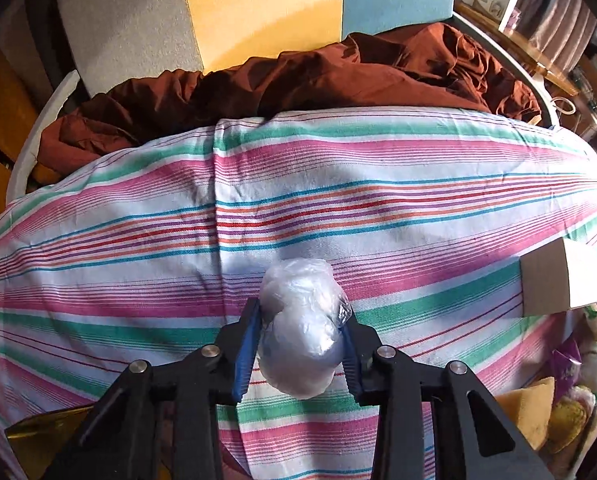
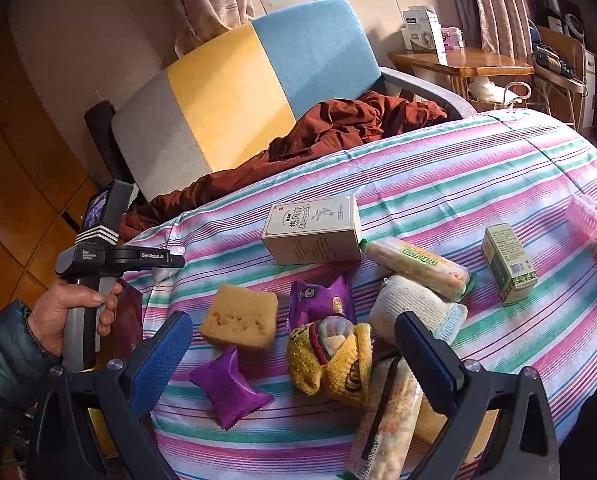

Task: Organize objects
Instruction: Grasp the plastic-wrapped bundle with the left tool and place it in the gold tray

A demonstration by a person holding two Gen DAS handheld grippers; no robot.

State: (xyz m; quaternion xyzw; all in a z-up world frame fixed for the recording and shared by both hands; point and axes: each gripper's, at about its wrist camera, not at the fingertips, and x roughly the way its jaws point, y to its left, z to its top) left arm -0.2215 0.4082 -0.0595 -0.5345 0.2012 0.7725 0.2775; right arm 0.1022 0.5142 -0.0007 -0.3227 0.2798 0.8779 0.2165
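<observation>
In the left wrist view my left gripper point(image 1: 301, 312) is shut on a crumpled clear plastic bag point(image 1: 298, 344), with both blue pads pressing its sides just above the striped cloth point(image 1: 378, 200). In the right wrist view a hand point(image 2: 70, 312) holds that gripper at the table's left edge. My right gripper point(image 2: 294, 322) hangs open, with nothing between its fingers, over a heap of items. In the heap are a yellow sponge point(image 2: 240, 316), two purple packets point(image 2: 322, 300), a yellow sock bundle point(image 2: 338, 364), a white sock roll point(image 2: 410, 308) and a cracker roll point(image 2: 386, 420).
Farther back on the cloth lie a beige box point(image 2: 312, 228), a second cracker roll point(image 2: 418, 264), a small green box point(image 2: 508, 264) and a pink item point(image 2: 586, 216). Behind the table stand a grey, yellow and blue sofa point(image 2: 226, 96) with brown fabric point(image 2: 338, 124), and a wooden side table point(image 2: 458, 62).
</observation>
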